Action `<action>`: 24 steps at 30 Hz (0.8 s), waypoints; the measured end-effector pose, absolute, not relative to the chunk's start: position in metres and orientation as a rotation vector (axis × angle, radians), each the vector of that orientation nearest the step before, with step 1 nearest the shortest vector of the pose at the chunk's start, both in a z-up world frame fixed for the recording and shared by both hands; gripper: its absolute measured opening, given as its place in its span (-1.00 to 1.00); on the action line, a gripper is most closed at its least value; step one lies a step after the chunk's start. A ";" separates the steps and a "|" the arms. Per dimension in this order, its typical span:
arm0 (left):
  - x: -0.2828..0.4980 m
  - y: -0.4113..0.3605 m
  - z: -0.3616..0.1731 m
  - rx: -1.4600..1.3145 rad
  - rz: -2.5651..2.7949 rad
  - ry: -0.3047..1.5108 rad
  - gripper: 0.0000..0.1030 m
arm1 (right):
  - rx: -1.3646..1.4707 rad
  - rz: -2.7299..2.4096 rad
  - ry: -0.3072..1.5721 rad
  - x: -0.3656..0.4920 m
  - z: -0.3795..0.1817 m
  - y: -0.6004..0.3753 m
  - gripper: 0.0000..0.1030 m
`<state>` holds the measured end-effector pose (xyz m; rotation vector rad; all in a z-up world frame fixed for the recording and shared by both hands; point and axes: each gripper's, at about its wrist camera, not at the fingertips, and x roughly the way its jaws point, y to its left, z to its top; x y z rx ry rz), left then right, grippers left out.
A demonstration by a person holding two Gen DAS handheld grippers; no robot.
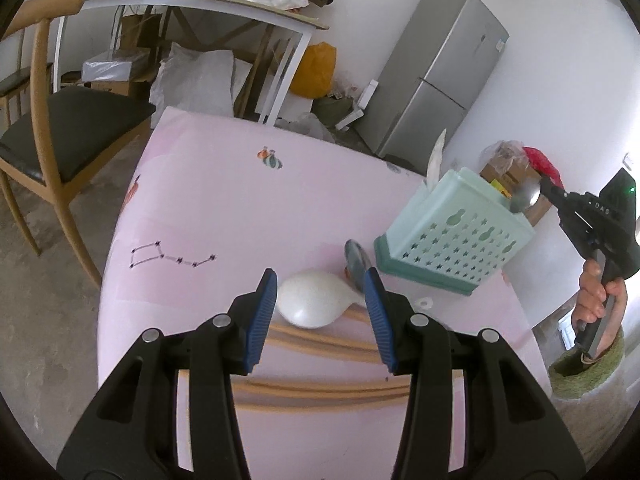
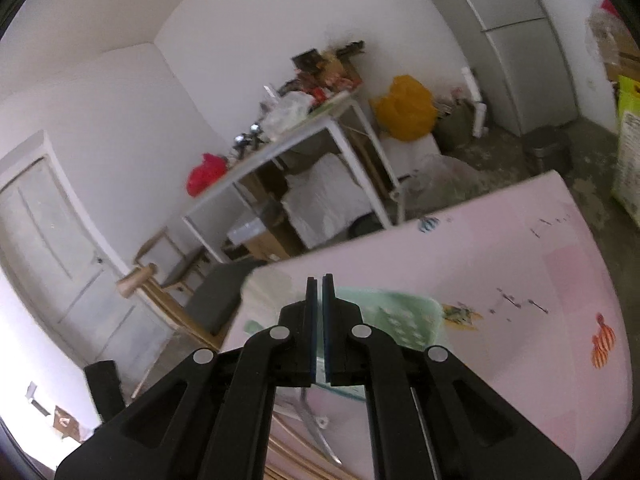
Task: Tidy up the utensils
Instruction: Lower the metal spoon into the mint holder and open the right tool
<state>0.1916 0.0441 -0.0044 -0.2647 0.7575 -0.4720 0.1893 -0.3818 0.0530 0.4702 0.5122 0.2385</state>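
Observation:
My left gripper (image 1: 320, 276) is open low over the pink table (image 1: 208, 208). The bowl of a white spoon (image 1: 308, 300) lies between its blue pads (image 1: 264, 312), on top of wooden chopsticks (image 1: 320, 340). A second metal spoon (image 1: 356, 260) lies just beyond. At the right stands a mint green utensil basket (image 1: 452, 232) with a white spoon (image 1: 436, 156) upright in it. My right gripper (image 1: 546, 186) is shut on a metal spoon (image 1: 526, 196), bowl hanging over the basket's far rim. In the right wrist view that gripper (image 2: 319, 280) is shut above the blurred basket (image 2: 400, 316).
A wooden chair (image 1: 60, 128) stands left of the table. Behind it are a cluttered white desk (image 1: 208, 4), a yellow bag (image 1: 316, 68) and a grey fridge (image 1: 436, 76). A hand (image 1: 596, 300) in a green sleeve holds the right gripper's handle.

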 end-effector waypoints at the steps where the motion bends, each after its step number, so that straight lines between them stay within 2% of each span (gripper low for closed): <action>1: 0.190 0.046 -0.004 -0.259 -0.465 0.756 -0.11 | 0.465 0.224 0.511 0.186 0.052 -0.381 -0.92; 5: 0.181 0.053 -0.003 -0.242 -0.444 0.747 -0.05 | 0.448 0.184 0.467 0.165 0.057 -0.379 -0.89; 9: 0.173 0.056 -0.002 -0.229 -0.432 0.744 -0.02 | 0.443 0.137 0.395 0.135 0.062 -0.376 -0.45; 13: 0.168 0.055 0.000 -0.223 -0.443 0.744 -0.02 | 0.461 0.139 0.364 0.113 0.058 -0.368 -0.26; 17: 0.168 0.048 0.007 -0.202 -0.455 0.735 -0.02 | 0.457 0.173 0.408 0.104 0.044 -0.350 -0.20; 22: 0.178 0.035 0.022 -0.186 -0.491 0.730 -0.02 | 0.437 0.244 0.516 0.099 0.011 -0.322 0.07; 24: 0.188 0.029 0.025 -0.189 -0.498 0.761 -0.02 | 0.407 0.232 0.573 0.099 -0.006 -0.308 0.09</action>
